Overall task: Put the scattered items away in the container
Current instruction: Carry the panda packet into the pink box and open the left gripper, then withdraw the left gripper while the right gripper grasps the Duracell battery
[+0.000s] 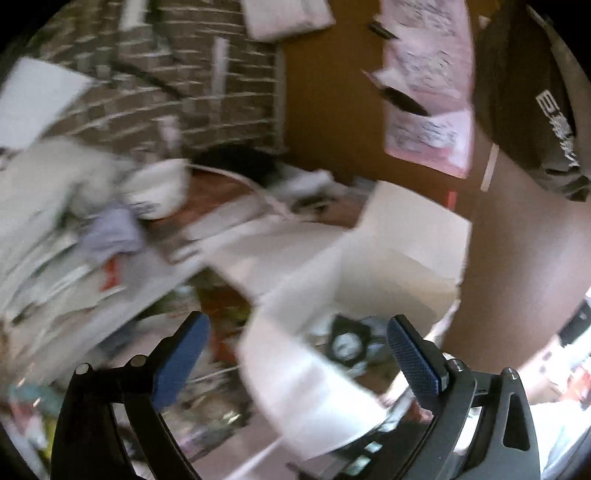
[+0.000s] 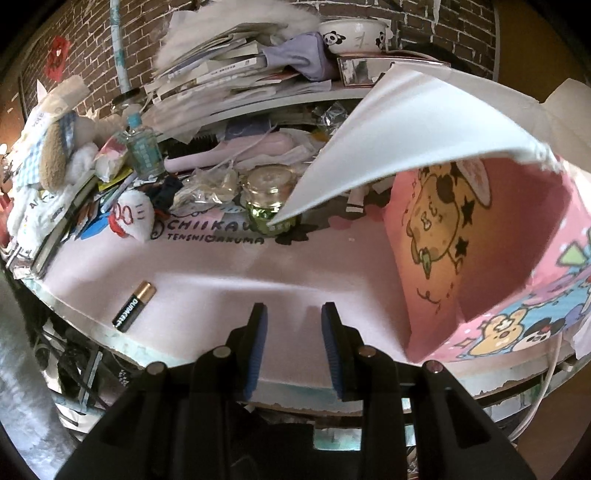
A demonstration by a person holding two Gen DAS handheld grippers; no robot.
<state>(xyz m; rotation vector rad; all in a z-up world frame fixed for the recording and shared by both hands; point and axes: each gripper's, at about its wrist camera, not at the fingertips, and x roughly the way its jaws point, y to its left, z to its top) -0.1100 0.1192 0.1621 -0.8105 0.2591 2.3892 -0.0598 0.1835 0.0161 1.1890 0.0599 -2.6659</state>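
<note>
A black and copper battery lies on the pink desk mat, left of my right gripper, which is open and empty above the mat's near edge. The pink cartoon box stands open at the right, its white flap raised over the mat. The left wrist view is blurred: my left gripper is wide open above the same box's white inner wall, with a white flap in front of its fingers. Small items inside the box show dimly.
A green glass jar, a plush heart, a water bottle, a pink hairbrush and a plush toy crowd the mat's far side. Stacked books and a panda bowl sit on a shelf. A person's arm is at right.
</note>
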